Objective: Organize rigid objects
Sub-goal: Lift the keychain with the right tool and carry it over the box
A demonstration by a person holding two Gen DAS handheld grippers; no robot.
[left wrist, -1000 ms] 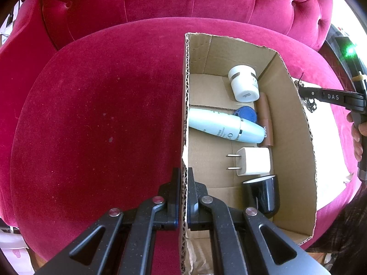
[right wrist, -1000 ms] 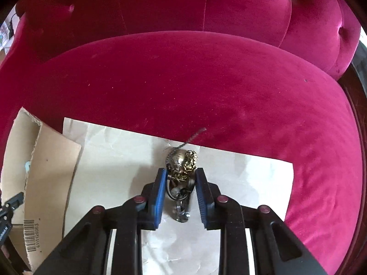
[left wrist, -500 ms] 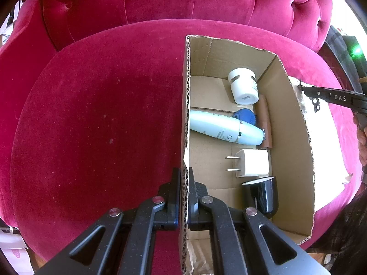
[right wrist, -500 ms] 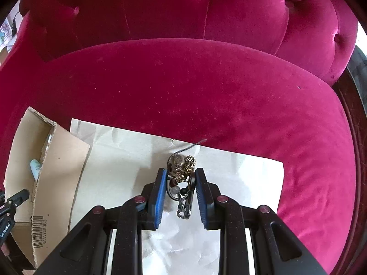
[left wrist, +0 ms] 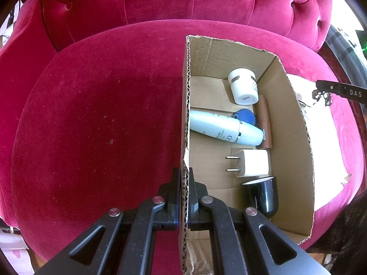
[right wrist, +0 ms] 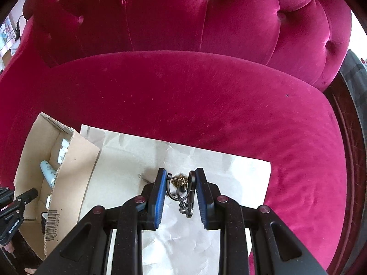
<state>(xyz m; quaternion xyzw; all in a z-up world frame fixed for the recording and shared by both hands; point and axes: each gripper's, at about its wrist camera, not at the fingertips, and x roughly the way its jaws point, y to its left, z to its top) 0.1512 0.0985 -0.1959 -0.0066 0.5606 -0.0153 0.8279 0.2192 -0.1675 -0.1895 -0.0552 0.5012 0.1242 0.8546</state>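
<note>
My left gripper (left wrist: 184,176) is shut on the left wall of an open cardboard box (left wrist: 296,123) that sits on a red velvet seat. Inside the box lie a pale blue bottle (left wrist: 224,128), a white jar (left wrist: 244,89), a blue cap (left wrist: 245,116), a brown tube (left wrist: 265,123), a white plug charger (left wrist: 252,162) and a black cup (left wrist: 263,194). My right gripper (right wrist: 180,178) is shut on a brass-and-dark-metal keychain (right wrist: 181,183), lifted above white paper (right wrist: 229,171). In the left wrist view the keychain (left wrist: 321,96) hangs from the right gripper's tip, right of the box.
The white paper (left wrist: 325,137) lies on the seat cushion (left wrist: 91,126) to the right of the box. The tufted backrest (right wrist: 183,18) rises behind. In the right wrist view the box (right wrist: 75,160) stands at the left, with the left gripper's tool (right wrist: 16,208) at its near corner.
My right gripper has risen with the keychain, lifting it off the paper. The left gripper has kept its hold on the box wall without moving.
</note>
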